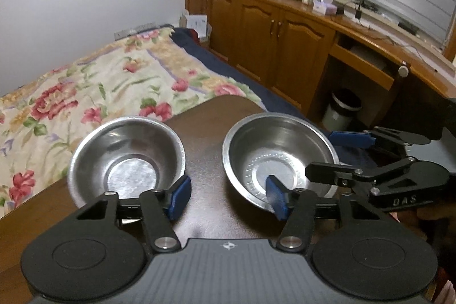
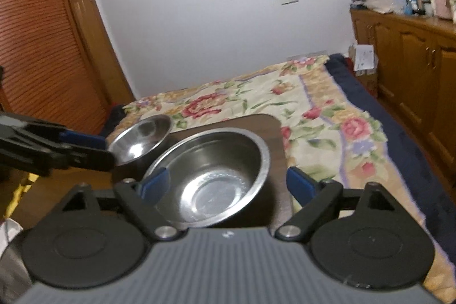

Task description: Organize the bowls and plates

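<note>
Bare table [image 1: 205, 138] between both bowls [image 1: 126, 158] [image 1: 278, 155] (narrow) gives passage.

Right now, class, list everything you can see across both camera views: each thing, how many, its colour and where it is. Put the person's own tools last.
bowls: 2, steel; small bowl left, large bowl right, side by side and apart on the table
table: 1, dark brown, against the bed
bed: 1, floral cover, beyond the table
cabinets: 1 run, brown wood, right of the bed, top cluttered
bin: 1, pale, on the floor under the desk
wardrobe: 1, brown, slatted, left of the bed
left gripper: black with blue pads, open, between the bowls
right gripper: black with blue pads, open, around the large bowl
</note>
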{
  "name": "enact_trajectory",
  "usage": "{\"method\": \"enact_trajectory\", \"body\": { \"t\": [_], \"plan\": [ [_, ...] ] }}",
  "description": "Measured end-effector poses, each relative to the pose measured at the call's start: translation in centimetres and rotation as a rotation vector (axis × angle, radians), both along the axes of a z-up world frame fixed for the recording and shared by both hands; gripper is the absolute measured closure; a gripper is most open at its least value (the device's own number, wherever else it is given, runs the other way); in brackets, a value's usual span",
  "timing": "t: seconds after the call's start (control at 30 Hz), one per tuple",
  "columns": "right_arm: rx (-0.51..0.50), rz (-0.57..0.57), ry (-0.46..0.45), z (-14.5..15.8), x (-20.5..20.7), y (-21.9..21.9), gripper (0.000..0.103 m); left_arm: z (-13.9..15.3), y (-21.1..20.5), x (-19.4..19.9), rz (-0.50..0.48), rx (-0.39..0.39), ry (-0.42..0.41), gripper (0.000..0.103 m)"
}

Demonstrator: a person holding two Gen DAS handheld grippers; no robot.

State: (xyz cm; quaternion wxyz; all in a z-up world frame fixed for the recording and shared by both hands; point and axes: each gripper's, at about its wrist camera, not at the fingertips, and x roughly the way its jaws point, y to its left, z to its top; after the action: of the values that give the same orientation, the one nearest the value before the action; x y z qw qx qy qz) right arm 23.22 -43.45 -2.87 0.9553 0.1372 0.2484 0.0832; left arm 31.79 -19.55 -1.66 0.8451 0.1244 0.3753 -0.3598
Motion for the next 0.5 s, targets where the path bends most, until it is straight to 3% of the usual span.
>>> {"method": "enact_trajectory", "body": {
  "t": [0.17,0.5],
  "plan": [
    [-0.025,0.001,0.009,0.0,0.1,0.7,0.017,-0.7,-1.0,1.2,-0.003,0.01,0.039,0.047],
    [-0.018,0.005,0.035,-0.2,0.8,0.3,0.026,-2.0,-2.1,2.3,0.002,0.018,0.105,0.062]
  ]
}}
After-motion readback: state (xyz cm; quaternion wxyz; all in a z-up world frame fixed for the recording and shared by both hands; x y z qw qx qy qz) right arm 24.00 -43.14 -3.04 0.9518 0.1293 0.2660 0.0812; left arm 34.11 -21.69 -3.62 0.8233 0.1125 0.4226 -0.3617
